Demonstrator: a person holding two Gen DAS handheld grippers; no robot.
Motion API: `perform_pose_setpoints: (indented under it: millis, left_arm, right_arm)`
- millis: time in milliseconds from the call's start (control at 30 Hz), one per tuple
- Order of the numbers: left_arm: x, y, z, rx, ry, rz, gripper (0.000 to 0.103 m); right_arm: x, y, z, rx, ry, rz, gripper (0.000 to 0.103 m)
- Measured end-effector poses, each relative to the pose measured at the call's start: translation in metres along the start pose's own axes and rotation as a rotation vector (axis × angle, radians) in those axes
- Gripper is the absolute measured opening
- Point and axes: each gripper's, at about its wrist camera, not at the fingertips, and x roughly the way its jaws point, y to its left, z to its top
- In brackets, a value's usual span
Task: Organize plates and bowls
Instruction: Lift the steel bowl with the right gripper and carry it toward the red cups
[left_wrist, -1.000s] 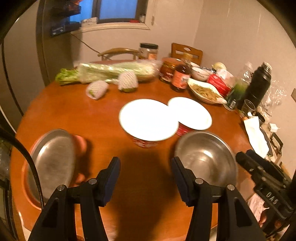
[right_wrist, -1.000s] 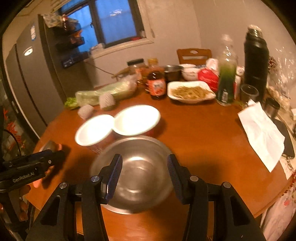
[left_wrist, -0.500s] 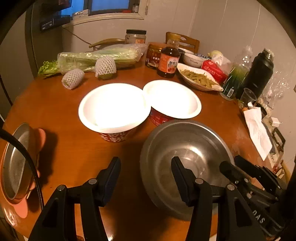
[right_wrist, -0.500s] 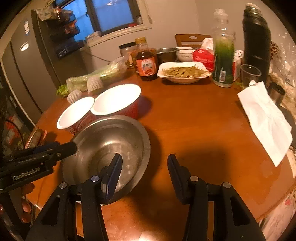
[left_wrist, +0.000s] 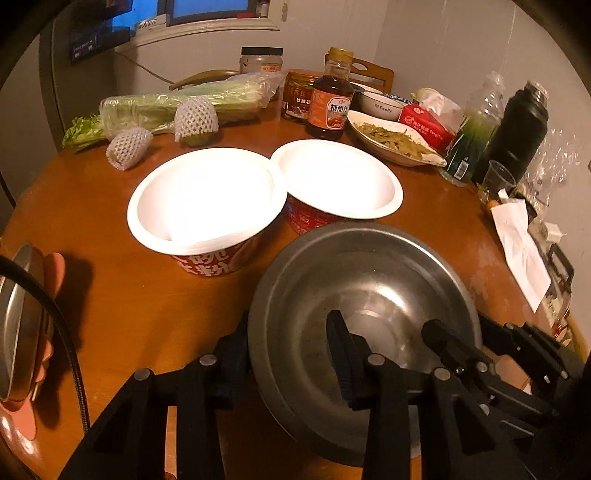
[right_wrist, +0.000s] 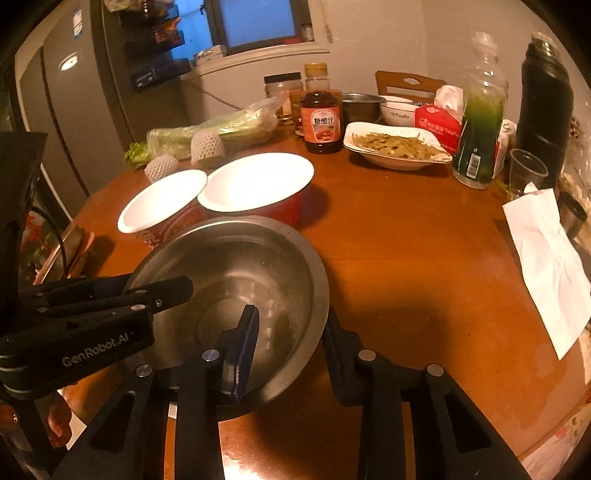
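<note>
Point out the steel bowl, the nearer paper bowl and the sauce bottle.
steel bowl (left_wrist: 369, 295): left wrist view, inner wall.
nearer paper bowl (left_wrist: 207, 199): left wrist view, white inside.
sauce bottle (right_wrist: 320, 123): right wrist view, orange label.

A wide stainless steel bowl (left_wrist: 369, 288) is set upright on the desk near its front edge, with two white-lined red paper bowls (left_wrist: 207, 206) placed rim-to-rim just behind it.

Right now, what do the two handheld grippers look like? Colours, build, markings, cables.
Both are matte black two-finger clamps with flat, paddle-shaped fingers on triangular cut-out arms joined by silver rivets. The left gripper carries white "GenRobot.AI" lettering on its side, read in the right wrist view, and a black cable loops beside it. The right gripper has blue ribbed pads.
</note>
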Motion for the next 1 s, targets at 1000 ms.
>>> perform_pose_setpoints:
  millis: [1000]
  left_arm:
    - [-0.034,0.035,-0.036,0.018,-0.03,0.121,0.04]
  right_arm:
    - [-0.002,0.053,-0.013,-0.066,0.048,0.078,0.037]
